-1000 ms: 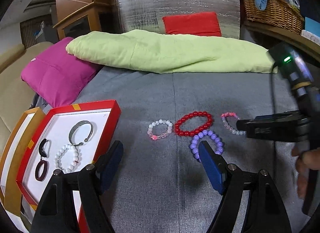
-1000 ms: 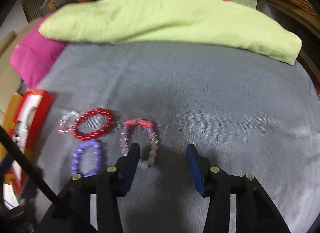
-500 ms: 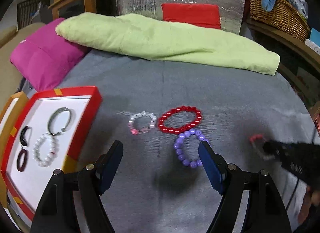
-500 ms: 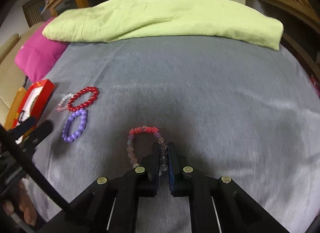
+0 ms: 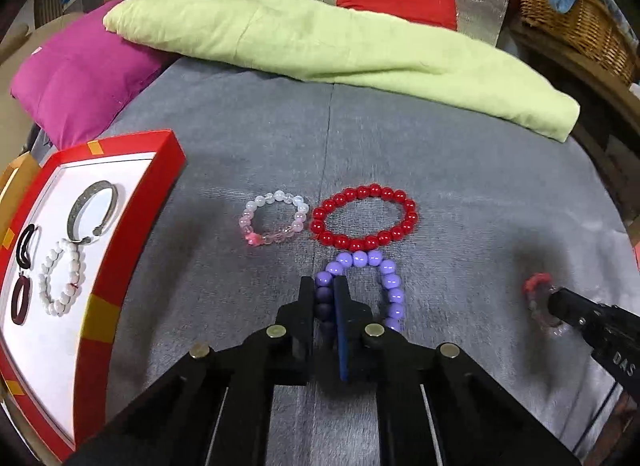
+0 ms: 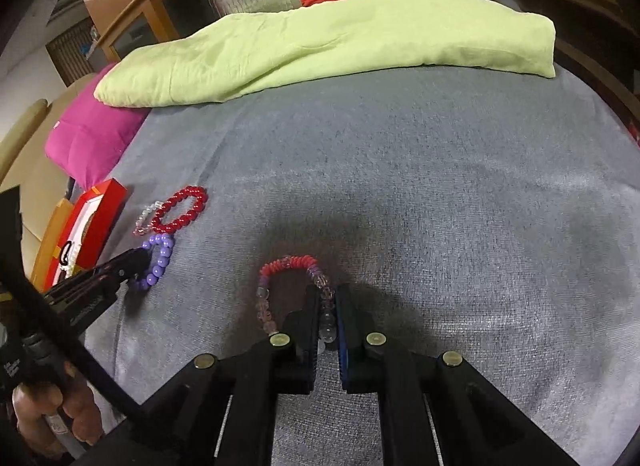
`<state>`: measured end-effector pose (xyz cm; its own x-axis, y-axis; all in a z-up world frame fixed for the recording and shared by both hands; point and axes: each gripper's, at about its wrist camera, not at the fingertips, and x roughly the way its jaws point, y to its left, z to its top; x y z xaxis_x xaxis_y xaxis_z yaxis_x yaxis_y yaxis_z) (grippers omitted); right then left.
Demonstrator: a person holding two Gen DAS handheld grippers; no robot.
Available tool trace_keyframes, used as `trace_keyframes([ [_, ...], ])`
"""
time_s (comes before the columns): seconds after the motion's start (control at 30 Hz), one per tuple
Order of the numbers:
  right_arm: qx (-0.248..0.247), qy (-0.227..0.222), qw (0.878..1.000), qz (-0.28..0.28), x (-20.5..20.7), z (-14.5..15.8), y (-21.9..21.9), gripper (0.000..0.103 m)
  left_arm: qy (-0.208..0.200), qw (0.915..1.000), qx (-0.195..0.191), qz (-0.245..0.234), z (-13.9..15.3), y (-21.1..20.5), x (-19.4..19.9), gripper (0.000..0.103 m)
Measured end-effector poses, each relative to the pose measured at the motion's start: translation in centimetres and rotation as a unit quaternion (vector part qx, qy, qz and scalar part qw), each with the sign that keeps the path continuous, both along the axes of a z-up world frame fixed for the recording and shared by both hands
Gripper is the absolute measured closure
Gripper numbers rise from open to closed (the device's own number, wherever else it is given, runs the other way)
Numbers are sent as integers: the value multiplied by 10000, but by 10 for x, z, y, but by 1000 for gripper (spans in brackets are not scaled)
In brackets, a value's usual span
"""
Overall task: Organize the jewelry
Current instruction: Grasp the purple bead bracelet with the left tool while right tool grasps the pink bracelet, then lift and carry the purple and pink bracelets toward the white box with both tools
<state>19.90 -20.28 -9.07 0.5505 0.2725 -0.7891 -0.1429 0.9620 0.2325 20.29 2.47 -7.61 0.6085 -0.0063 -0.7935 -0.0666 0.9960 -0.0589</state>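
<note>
My left gripper is shut on the left side of a purple bead bracelet lying on the grey bedcover. A red bead bracelet and a pale pink bead bracelet lie just beyond it. My right gripper is shut on a red-and-clear bead bracelet, seen at the right edge of the left wrist view. A red tray with a white liner at the left holds a silver bangle, a white bead bracelet and dark rings.
A lime green blanket and a magenta pillow lie at the back of the bed. A wicker basket stands at the back right. A second orange-edged tray sits left of the red tray.
My left gripper moved forward and down and shut on the purple bracelet. My right gripper shut on the red-and-clear bracelet and has carried it away to the right of the others.
</note>
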Motion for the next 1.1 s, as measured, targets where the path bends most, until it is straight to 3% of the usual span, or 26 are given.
trace_keyframes([
  [0.3,526,-44,9985,-118,-19,10,-11,95,-635,9963,-274,-515,29,-7,-39,94],
  [0.67,935,-415,9944,-256,-52,31,-23,95,-828,9887,-260,-1224,34,-49,-67,93],
  [1.1,794,-456,9957,-113,-51,28,-14,95,-893,9897,-109,-1113,32,-41,-68,93],
])
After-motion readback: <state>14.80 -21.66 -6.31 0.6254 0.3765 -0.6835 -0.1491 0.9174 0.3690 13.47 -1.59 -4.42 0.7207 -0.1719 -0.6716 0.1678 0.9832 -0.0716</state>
